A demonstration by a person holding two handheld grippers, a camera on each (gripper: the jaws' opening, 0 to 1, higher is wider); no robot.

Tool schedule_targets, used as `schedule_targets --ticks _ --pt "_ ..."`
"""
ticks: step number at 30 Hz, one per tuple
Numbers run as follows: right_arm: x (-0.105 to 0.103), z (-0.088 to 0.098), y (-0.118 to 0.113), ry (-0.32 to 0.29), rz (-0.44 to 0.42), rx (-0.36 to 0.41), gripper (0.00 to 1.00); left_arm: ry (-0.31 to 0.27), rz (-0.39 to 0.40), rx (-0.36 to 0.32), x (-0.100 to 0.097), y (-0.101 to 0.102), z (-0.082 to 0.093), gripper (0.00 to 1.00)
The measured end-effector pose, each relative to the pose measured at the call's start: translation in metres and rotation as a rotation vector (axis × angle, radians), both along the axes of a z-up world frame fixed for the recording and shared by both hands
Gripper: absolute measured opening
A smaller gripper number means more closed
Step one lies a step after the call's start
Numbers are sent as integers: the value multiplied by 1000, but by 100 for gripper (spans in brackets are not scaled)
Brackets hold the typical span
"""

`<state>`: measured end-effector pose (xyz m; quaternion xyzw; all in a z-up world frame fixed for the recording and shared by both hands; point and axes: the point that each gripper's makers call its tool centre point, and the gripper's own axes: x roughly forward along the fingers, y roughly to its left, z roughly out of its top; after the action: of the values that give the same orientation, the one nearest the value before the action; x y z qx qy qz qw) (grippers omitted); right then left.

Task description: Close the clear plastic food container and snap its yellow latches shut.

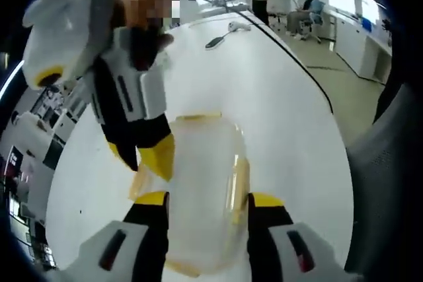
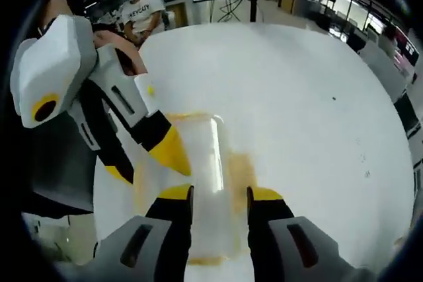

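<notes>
The clear container is seen on the white surface, straddled loosely by the left tool and the right tool, both spread, not clamped.

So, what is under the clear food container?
The clear food container rests on the white round table; the tabletop shows through its walls. No food is visible inside. The left gripper and right gripper cover its near edges.

The clear plastic container lies flat on the white tabletop, its yellow latches seemingly still unfastened.
</notes>
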<state>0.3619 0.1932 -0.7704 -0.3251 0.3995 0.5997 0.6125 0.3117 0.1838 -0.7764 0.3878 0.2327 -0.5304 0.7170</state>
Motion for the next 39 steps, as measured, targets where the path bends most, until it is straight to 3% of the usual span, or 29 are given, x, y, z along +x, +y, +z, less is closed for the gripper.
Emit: schedule_targets --ticks 12,19,24,29,30,31,33,34,39 --pt "4 -8 3 144 94 -157 29 -4 9 -5 1 -1 -2 43" --pt "5 -12 2 144 121 -286 28 -5 1 -22 2 0 -3 42" --pt "6 -14 1 150 155 -317 28 -8 1 -29 3 -1 -3 41" --pt "7 -16 0 205 168 -297 28 -8 -12 -38 4 -1 -3 38" --pt "6 -16 0 217 165 -298 28 -86 7 12 15 7 -2 37" --pt "6 -16 1 219 162 -296 27 -22 2 -21 3 0 -7 37" --pt "-1 -14 -8 255 187 -344 26 2 2 -11 3 1 -6 37" --pt "3 -16 -1 229 163 -321 26 -7 6 -21 6 1 -5 37" --pt "0 -17 -3 232 178 -393 27 -14 -7 -29 4 -1 -3 37"
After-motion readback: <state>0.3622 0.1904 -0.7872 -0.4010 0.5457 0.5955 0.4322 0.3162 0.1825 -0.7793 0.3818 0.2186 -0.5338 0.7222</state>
